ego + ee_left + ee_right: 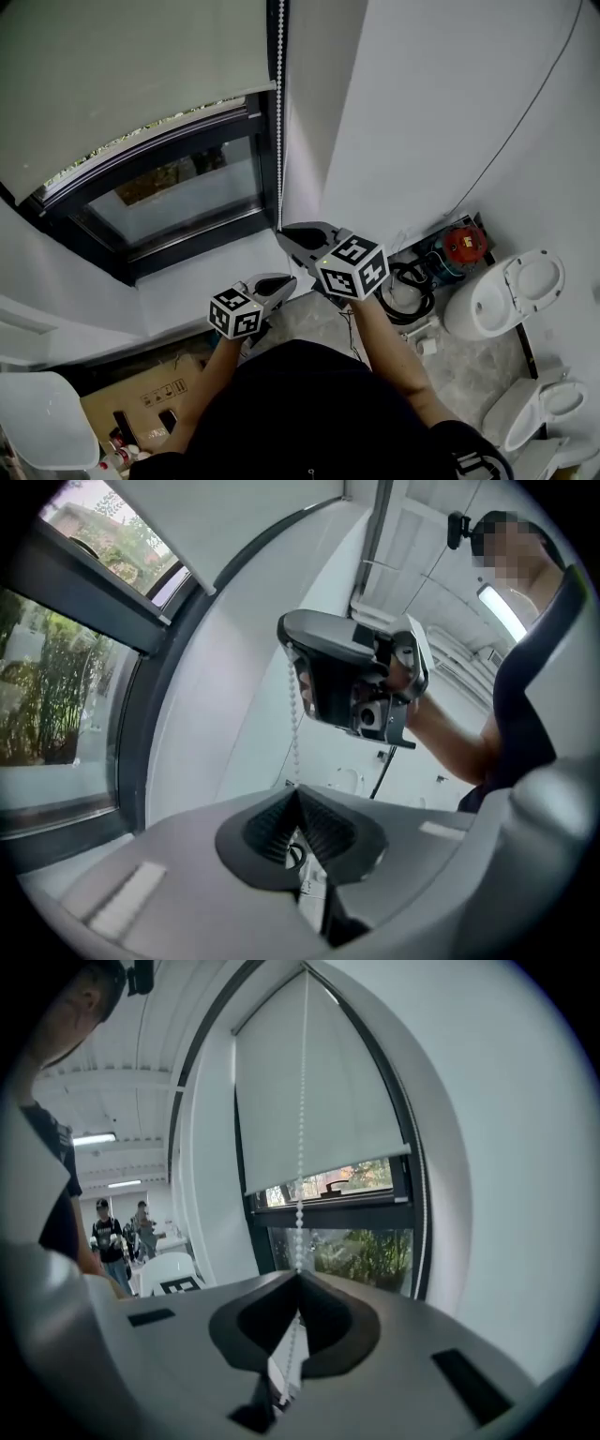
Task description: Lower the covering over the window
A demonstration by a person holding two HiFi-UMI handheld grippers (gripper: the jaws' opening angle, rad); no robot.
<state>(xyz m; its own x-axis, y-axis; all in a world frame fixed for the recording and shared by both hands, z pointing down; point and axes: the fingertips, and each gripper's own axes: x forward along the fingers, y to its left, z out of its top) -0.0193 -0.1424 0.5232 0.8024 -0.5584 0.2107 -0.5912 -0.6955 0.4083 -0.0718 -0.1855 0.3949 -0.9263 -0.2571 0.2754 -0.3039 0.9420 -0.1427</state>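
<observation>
A grey roller blind [122,75] covers the upper part of a dark-framed window [178,192], with glass still showing below its hem. A white bead chain [280,112] hangs down the frame's right side. My right gripper [284,234] is shut on the chain near its lower end. My left gripper [286,281] sits just below it, also shut on the chain. In the right gripper view the chain [302,1129] runs down the blind [319,1101] into the closed jaws [299,1275]. In the left gripper view the chain [295,733] drops from the right gripper [292,649] into the closed jaws [296,792].
Two white toilets [506,295] [544,412] stand on the floor at right, beside a red device [464,244] and coiled black cables [408,286]. A cardboard box [141,403] and a white chair [42,417] are at lower left. People [108,1237] stand far off.
</observation>
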